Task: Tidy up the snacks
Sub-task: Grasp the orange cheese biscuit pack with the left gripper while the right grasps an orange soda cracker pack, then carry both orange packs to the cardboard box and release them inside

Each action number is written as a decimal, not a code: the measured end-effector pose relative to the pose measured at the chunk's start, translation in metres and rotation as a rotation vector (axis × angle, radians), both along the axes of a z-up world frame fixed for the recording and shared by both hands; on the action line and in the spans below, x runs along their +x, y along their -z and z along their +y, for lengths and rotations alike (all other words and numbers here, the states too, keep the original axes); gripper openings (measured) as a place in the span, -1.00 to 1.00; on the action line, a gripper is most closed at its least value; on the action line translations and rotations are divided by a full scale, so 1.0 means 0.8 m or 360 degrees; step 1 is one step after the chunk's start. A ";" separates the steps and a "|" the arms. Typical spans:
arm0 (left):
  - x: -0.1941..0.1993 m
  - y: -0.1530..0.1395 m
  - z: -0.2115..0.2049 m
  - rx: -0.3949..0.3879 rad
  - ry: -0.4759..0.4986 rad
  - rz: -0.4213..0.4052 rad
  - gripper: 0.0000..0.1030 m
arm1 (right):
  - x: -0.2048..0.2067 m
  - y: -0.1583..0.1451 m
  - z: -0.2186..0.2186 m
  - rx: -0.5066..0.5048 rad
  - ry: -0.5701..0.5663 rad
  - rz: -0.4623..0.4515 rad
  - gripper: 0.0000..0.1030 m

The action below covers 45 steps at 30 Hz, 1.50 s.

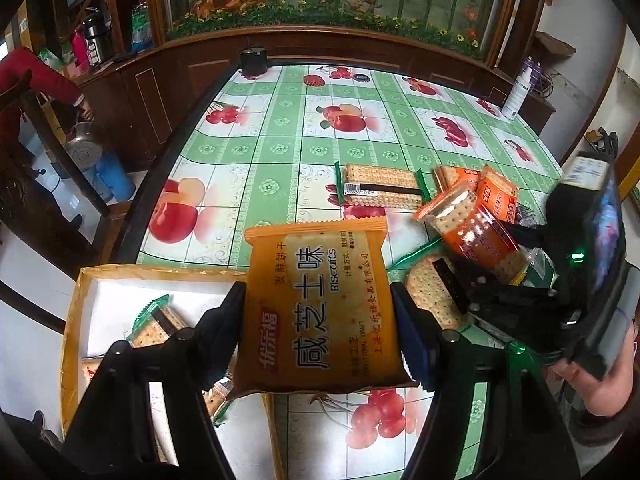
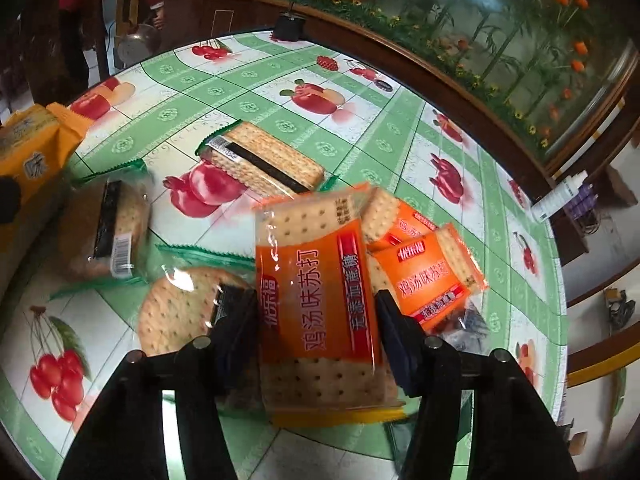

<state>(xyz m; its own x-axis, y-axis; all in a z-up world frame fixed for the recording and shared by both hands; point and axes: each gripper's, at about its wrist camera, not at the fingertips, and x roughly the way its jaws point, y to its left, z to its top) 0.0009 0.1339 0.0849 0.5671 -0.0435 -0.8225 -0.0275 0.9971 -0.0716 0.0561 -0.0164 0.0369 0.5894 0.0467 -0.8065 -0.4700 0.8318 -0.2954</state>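
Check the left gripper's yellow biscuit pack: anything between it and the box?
Nothing visible blocks it. The yellow biscuit pack is clamped in the left gripper just beside the open box, which already holds green-wrapped packs.

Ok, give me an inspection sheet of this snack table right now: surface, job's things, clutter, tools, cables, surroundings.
Surface: table under a green fruit-print cloth.
Job's things: yellow biscuit pack in the left tool; orange cracker pack in the right tool; two more orange packs beside it; green-edged packs loose on the cloth; box at the near left edge, already holding green-edged packs.
Clutter: white bottle and a dark round pot at the far edge.
Tools: left shut on the yellow pack; right shut on the orange pack.
Cables: nothing seen on the table.
Surroundings: wooden cabinet with a plant display; a person in a red sleeve to the left.
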 end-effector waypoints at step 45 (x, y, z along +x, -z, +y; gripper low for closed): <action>-0.110 -0.026 0.003 0.0125 -0.0104 -0.0248 0.37 | -0.127 -0.062 -0.017 0.0652 -0.0170 -0.0038 0.09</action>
